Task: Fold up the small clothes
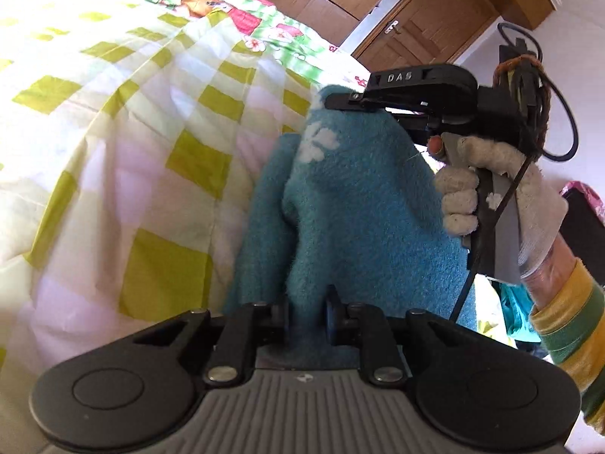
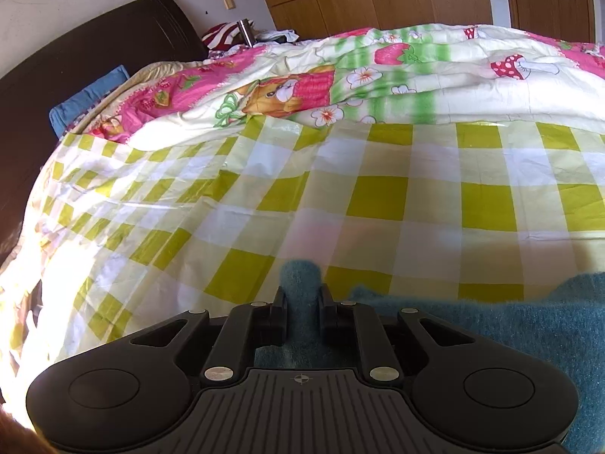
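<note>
Left wrist view has my left claw pinching the blue sock at lower centre, my right claw pinching its far end; I should keep it taut, then lower it flat onto the checked sheet.

Black tongs with silver screws are being carried on a ribbed grey body. "DAS" is being shown in raised letters on the other black tongs, trailed by a black cable. A white knit glove and a yellow-green striped sleeve are being worn.
</note>
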The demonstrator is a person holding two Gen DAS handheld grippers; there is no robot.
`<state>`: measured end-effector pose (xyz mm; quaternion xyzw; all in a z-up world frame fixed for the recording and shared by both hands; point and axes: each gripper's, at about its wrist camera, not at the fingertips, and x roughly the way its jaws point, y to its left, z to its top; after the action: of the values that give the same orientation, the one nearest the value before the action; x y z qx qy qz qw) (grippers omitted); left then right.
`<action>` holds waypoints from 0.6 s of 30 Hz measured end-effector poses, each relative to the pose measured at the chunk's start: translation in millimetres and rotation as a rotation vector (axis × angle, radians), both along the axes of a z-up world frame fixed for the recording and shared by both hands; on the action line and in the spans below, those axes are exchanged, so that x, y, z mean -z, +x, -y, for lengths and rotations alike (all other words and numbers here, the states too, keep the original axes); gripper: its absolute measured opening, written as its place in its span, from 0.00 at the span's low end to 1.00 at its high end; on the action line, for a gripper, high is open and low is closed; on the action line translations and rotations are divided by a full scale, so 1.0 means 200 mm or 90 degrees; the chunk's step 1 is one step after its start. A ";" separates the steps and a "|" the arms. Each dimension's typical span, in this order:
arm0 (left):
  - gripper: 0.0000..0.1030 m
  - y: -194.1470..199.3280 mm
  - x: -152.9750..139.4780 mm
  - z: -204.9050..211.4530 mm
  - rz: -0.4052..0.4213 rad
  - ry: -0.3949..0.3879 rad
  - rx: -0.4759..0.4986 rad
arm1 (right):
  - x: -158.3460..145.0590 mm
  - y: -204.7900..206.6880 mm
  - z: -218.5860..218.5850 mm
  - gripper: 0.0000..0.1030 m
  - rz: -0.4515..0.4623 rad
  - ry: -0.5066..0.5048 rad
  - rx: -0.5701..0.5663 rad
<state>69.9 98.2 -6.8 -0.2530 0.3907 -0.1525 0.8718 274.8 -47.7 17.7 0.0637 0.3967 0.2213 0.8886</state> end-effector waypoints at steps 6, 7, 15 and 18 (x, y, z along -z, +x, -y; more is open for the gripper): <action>0.31 -0.05 -0.02 -0.06 -0.002 -0.013 -0.044 | -0.12 -0.08 0.00 0.14 0.057 0.024 0.010; 0.32 -0.06 -0.03 -0.06 0.001 0.002 -0.046 | -0.09 -0.08 -0.02 0.14 0.057 0.017 0.010; 0.34 -0.12 -0.21 -0.12 0.029 0.074 -0.083 | 0.14 -0.04 -0.13 0.27 0.052 -0.056 0.018; 0.35 -0.12 -0.35 -0.11 0.085 0.104 -0.083 | 0.09 -0.08 -0.12 0.39 0.066 -0.028 0.013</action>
<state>45.2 119.8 63.2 -0.1954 0.3257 -0.0797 0.9216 258.6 -24.2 0.0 0.0364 0.3540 0.2065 0.9114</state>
